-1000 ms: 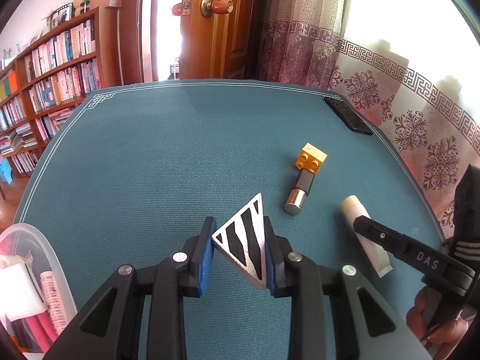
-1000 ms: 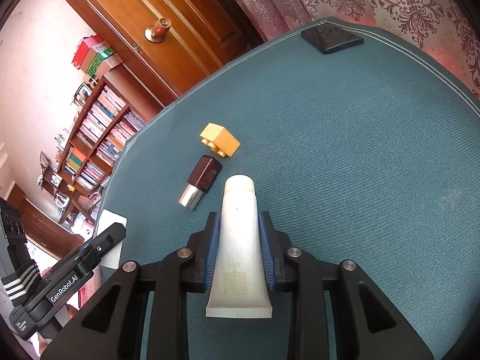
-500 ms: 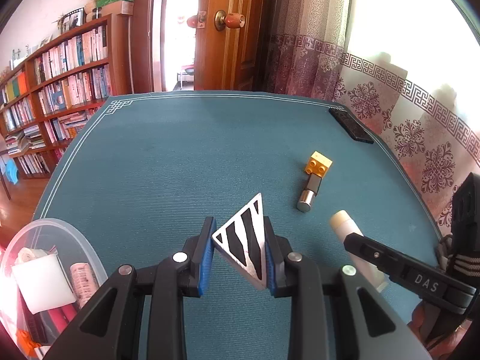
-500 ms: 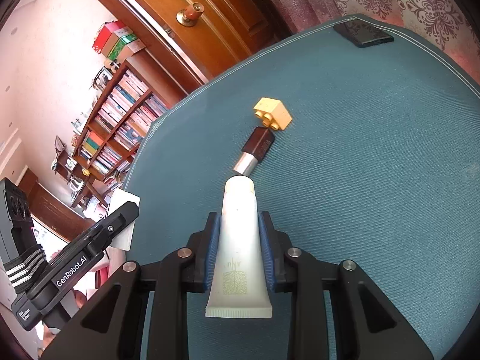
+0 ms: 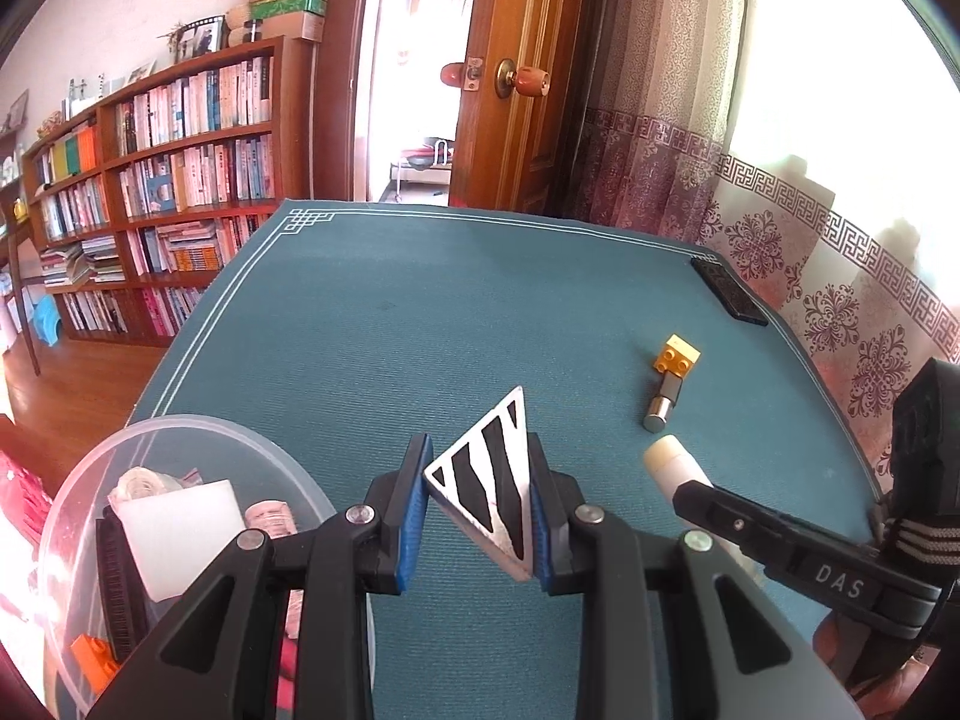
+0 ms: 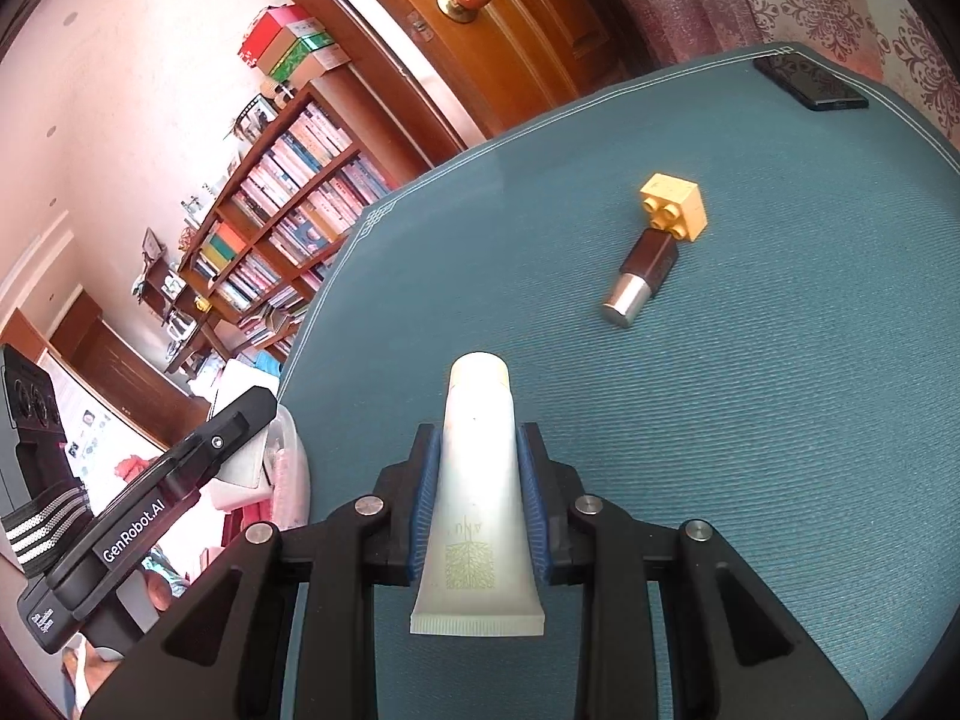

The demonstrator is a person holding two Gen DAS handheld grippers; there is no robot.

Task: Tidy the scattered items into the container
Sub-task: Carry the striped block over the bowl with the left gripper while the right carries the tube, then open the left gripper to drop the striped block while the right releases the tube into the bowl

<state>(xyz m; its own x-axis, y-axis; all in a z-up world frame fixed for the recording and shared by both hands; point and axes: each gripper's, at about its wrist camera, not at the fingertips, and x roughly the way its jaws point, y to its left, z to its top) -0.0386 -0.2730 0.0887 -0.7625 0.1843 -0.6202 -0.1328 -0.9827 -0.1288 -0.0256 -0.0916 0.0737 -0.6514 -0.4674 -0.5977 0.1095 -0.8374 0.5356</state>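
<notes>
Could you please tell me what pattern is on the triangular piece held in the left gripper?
Black and white stripes on the triangular piece, clearest in the left wrist view.

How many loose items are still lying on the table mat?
3: the yellow brick, the dark cylinder touching it, and the black phone at the far edge.

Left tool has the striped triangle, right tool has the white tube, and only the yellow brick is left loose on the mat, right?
Not quite. The right wrist view shows the yellow brick and a dark lipstick-like cylinder touching it, both loose; a black phone also lies at the far edge. The grips are as you said.
</notes>
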